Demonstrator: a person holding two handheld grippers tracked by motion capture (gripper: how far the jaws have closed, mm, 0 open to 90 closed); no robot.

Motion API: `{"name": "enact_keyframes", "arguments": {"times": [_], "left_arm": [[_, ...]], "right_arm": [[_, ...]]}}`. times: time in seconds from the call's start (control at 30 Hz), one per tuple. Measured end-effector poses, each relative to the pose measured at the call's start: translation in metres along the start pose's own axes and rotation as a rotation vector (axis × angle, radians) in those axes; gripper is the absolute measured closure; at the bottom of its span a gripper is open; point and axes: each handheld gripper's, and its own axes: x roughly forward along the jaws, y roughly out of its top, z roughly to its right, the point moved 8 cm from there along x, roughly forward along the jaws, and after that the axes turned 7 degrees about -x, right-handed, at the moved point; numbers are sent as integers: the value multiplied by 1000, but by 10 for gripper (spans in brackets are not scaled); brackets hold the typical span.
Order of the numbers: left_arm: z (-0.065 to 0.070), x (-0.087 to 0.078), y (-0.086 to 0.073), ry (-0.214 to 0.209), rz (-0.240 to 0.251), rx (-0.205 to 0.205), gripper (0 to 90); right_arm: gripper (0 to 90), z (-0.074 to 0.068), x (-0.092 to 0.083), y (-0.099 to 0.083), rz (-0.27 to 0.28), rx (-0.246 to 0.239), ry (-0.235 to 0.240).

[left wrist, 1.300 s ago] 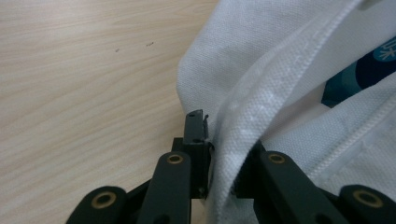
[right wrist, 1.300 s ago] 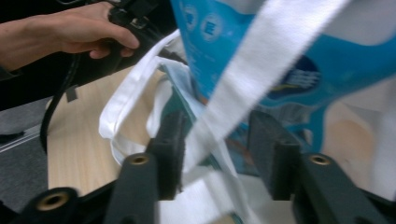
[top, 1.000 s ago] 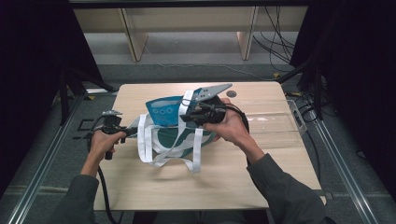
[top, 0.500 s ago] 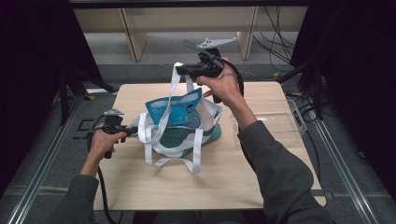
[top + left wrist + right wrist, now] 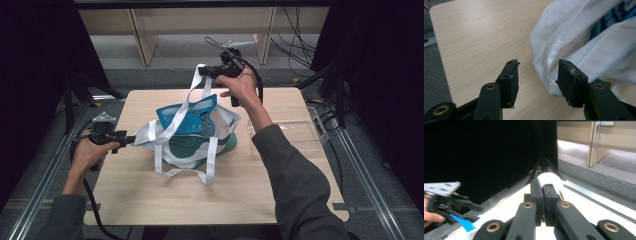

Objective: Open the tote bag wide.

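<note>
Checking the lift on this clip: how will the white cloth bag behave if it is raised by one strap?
The bag is probably floppy: its sides slump on the table. The strap clamped in the right gripper is drawn up, so the bag will likely hang lopsided. The blue pouch pokes out and may shift.

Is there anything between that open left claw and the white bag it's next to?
Nothing visible. The left gripper, jaws just opened, sits right at the white bag; only bare table lies between them.
</note>
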Motion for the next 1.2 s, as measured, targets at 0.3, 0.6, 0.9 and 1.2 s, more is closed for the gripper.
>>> {"name": "enact_keyframes", "arguments": {"times": [0.3, 0.6, 0.9, 1.2], "left_arm": [[73, -38, 9, -146, 108, 100, 436], [127, -40, 24, -192, 184, 236, 384], [134, -33, 42, -223, 218, 327, 833], [86, -55, 123, -198, 309, 183, 868]], "right_arm": [[892, 3, 3, 0, -20, 4, -9], [892, 2, 4, 0, -25, 0, -7], [885, 1, 1, -1, -47, -1, -5], [844, 11, -9, -10, -78, -44, -16]]}}
